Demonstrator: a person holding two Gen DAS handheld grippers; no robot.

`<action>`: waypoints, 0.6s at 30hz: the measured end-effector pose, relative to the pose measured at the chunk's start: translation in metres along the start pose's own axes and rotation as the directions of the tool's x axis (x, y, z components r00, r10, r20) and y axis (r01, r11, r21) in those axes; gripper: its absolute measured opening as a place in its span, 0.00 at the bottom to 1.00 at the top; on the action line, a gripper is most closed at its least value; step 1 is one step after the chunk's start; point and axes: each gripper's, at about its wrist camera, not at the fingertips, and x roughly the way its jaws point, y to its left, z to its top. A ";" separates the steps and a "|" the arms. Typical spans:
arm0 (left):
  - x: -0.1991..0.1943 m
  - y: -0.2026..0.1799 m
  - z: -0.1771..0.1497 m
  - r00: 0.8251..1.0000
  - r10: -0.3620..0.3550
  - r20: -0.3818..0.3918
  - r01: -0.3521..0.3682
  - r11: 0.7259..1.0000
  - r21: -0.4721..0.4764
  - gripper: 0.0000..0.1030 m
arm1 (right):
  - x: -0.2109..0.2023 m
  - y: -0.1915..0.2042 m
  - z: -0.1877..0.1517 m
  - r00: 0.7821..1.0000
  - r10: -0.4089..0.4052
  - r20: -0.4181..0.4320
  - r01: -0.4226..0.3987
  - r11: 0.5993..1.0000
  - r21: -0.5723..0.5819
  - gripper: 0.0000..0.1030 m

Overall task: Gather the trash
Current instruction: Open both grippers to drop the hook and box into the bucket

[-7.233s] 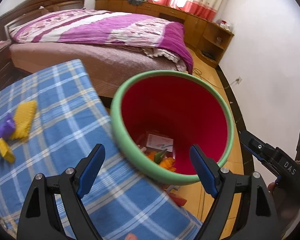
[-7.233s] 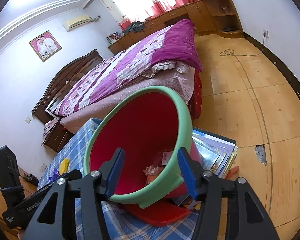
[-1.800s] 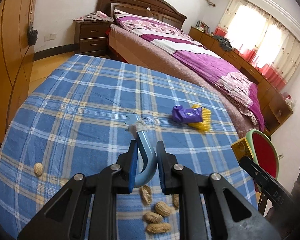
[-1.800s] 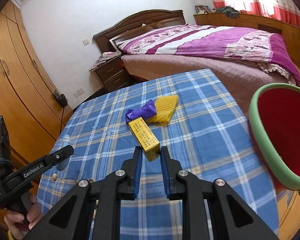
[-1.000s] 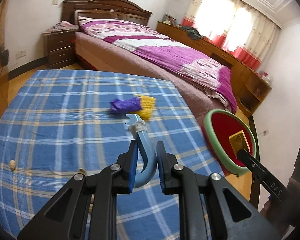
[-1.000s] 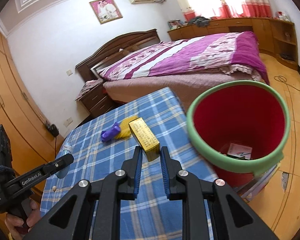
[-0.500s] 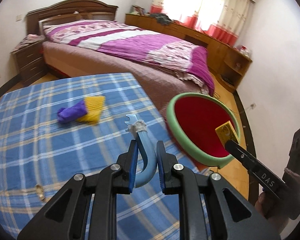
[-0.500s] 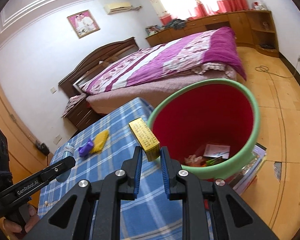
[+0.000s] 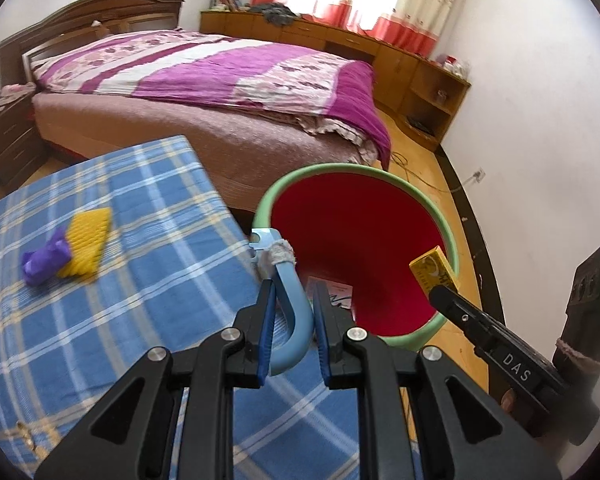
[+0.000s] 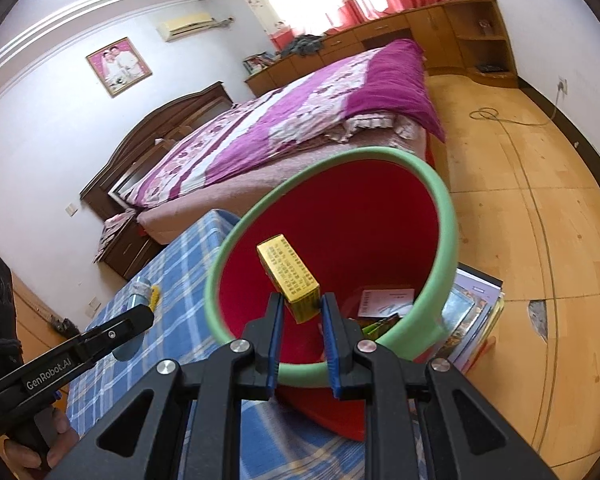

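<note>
Right wrist view: right hand-held gripper [image 10: 300, 314] is clamping a yellow box [image 10: 290, 278] over the red bin [image 10: 446, 216]; left hand-held gripper [image 9: 293, 312], gripping a blue hook [image 9: 290, 292], is nearing the rim at 7 o'clock, risking a spill onto the surface [image 9: 120, 300].

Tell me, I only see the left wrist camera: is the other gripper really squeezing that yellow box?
Observer: Yes. The right gripper has its jaws pinched on the near end of the yellow box.
Operator: Is it over the bin?
Observer: From the right wrist camera, the box shows against the red inside of the bin.
Operator: What's beside the bin?
Observer: A stack of magazines lies on the floor right next to it.
</note>
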 end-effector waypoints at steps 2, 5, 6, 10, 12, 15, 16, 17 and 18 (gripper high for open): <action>0.009 -0.005 0.002 1.000 -0.008 -0.012 0.008 1.000 0.012 0.18 | 0.004 -0.005 0.002 1.000 -0.009 0.000 0.009 1.000 0.011 0.21; 0.021 -0.012 0.006 0.999 -0.023 -0.024 0.024 0.999 0.034 0.18 | 0.008 -0.011 0.003 1.000 -0.022 -0.001 0.022 0.999 0.025 0.22; 0.024 -0.015 0.007 0.999 -0.029 -0.024 0.030 0.999 0.042 0.18 | 0.009 -0.012 0.003 1.000 -0.026 -0.001 0.026 0.999 0.029 0.23; 0.029 -0.028 0.009 0.999 -0.033 -0.003 0.033 0.994 0.103 0.20 | 0.012 -0.019 0.005 0.999 -0.038 0.000 0.038 0.998 0.044 0.23; 0.031 -0.032 0.009 1.000 -0.027 -0.006 0.027 0.992 0.119 0.30 | 0.013 -0.021 0.004 0.999 -0.039 -0.001 0.039 0.998 0.048 0.23; 0.031 -0.035 0.008 1.000 -0.021 0.002 0.020 0.992 0.128 0.34 | 0.015 -0.020 0.003 0.999 -0.038 -0.006 0.038 0.998 0.046 0.23; 0.032 -0.035 0.008 1.000 -0.018 0.000 0.018 0.992 0.125 0.34 | 0.015 -0.020 0.003 0.999 -0.037 -0.007 0.037 0.998 0.047 0.23; 0.032 -0.034 0.008 1.000 -0.017 -0.002 0.017 0.992 0.121 0.34 | 0.015 -0.020 0.002 0.999 -0.035 -0.008 0.035 0.998 0.047 0.24; 0.031 -0.033 0.008 1.000 -0.014 -0.005 0.014 0.993 0.113 0.34 | 0.015 -0.020 0.003 0.999 -0.033 -0.009 0.034 0.998 0.048 0.24</action>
